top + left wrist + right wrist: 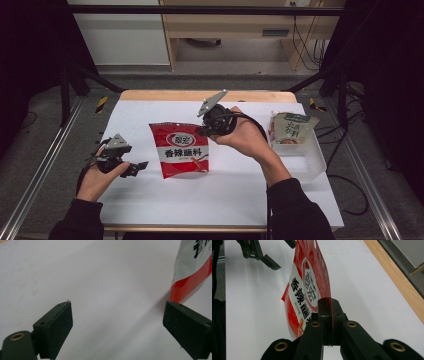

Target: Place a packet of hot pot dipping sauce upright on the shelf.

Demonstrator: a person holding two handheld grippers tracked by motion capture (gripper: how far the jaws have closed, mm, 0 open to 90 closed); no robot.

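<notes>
step: our right gripper (pixel 329 306) pinches the red seasoning pouch (pixel 182 149) by its corner
left gripper (pixel 117 322): wide open, idle
next: we'd guess carry it right to the clear bin (pixel 312 160)

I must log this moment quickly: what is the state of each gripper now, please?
Left gripper: open, holding nothing, above the white table.
Right gripper: closed on the top corner of the red and white plastic seasoning pouch.
</notes>
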